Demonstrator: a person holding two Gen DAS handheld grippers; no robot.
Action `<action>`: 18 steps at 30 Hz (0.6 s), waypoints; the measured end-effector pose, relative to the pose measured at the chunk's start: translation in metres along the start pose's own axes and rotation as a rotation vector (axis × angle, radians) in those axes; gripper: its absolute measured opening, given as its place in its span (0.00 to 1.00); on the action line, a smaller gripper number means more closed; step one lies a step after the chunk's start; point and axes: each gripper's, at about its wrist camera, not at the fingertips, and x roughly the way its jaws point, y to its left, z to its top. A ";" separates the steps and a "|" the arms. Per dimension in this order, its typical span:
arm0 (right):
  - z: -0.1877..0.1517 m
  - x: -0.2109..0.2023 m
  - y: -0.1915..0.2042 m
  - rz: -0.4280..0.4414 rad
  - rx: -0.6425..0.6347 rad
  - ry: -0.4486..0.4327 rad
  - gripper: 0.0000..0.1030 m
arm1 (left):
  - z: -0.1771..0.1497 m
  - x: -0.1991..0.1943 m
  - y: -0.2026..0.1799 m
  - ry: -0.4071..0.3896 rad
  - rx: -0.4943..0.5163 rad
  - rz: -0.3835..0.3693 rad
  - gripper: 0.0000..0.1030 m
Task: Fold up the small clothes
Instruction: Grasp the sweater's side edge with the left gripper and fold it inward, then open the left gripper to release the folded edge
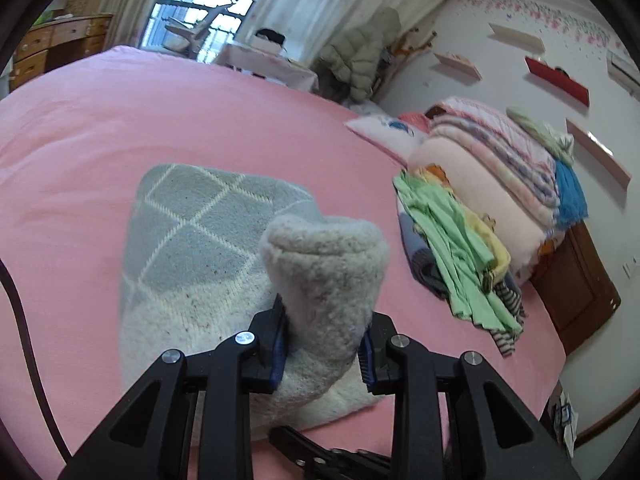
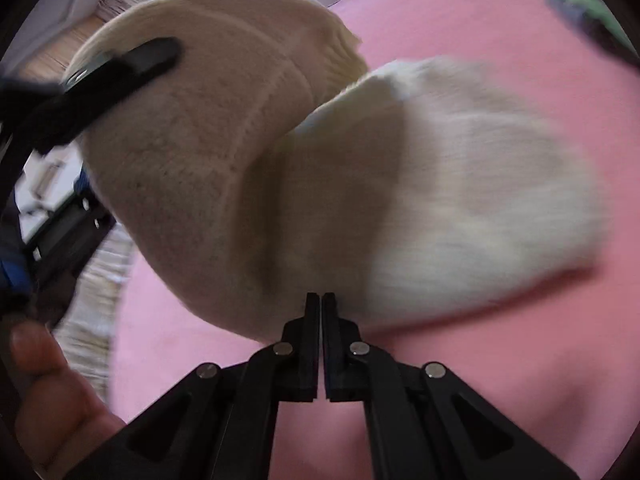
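Right up front, your left tool [image 1: 324, 340] is clamped narrow on a bunched edge of the knit sweater [image 1: 192, 240], holding that fuzzy cream part up off the bed [image 1: 80, 128] while the grey diamond-pattern part lies flat on the pink sheet just behind it. Your right tool [image 2: 321, 308] has its tips pressed together right at the sweater's near edge; it looks like it's pinching cloth there, but the blur and the angle mean I can't tell for sure. From the right wrist view the cream half is lifted and curling over the half that's lying down, so I'd say you're mid-fold: one flap is up and coming across, nothing is laid down or smoothed yet. Further back, the pile of clothes [image 1: 460, 264], green and yellow on top, sits near the bed's far side with a stack of folded blankets [image 1: 488, 168] beyond it. They're well apart from the sweater, so nothing is really in your way.
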 end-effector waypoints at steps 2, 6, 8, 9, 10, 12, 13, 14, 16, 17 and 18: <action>-0.003 -0.011 -0.017 -0.057 0.011 0.003 0.03 | -0.008 0.016 -0.008 0.036 0.001 -0.001 0.27; -0.002 -0.032 -0.051 -0.125 0.050 -0.009 0.03 | -0.024 0.039 -0.015 0.083 -0.018 0.016 0.27; 0.003 -0.038 -0.061 -0.136 0.071 -0.017 0.04 | -0.028 0.044 -0.016 0.099 -0.014 0.030 0.28; 0.007 -0.041 -0.066 -0.129 0.082 -0.020 0.04 | -0.028 0.048 -0.019 0.108 -0.014 0.032 0.34; 0.011 -0.043 -0.068 -0.123 0.087 -0.023 0.04 | -0.029 0.049 -0.019 0.119 -0.019 0.028 0.42; 0.018 -0.047 -0.066 -0.118 0.080 -0.033 0.04 | -0.030 0.052 -0.023 0.141 -0.034 -0.001 0.56; 0.022 -0.048 -0.065 -0.120 0.072 -0.039 0.04 | -0.028 0.055 -0.027 0.141 -0.037 -0.004 0.63; 0.027 -0.050 -0.062 -0.119 0.062 -0.046 0.04 | -0.028 0.056 -0.030 0.141 -0.040 -0.008 0.66; 0.036 -0.054 -0.055 -0.119 0.036 -0.058 0.04 | -0.028 0.060 -0.038 0.148 -0.033 -0.001 0.72; 0.041 -0.054 -0.051 -0.122 0.021 -0.061 0.04 | -0.029 0.061 -0.042 0.148 -0.027 0.005 0.72; 0.042 -0.055 -0.050 -0.123 0.010 -0.062 0.04 | -0.029 0.061 -0.044 0.148 -0.024 0.005 0.73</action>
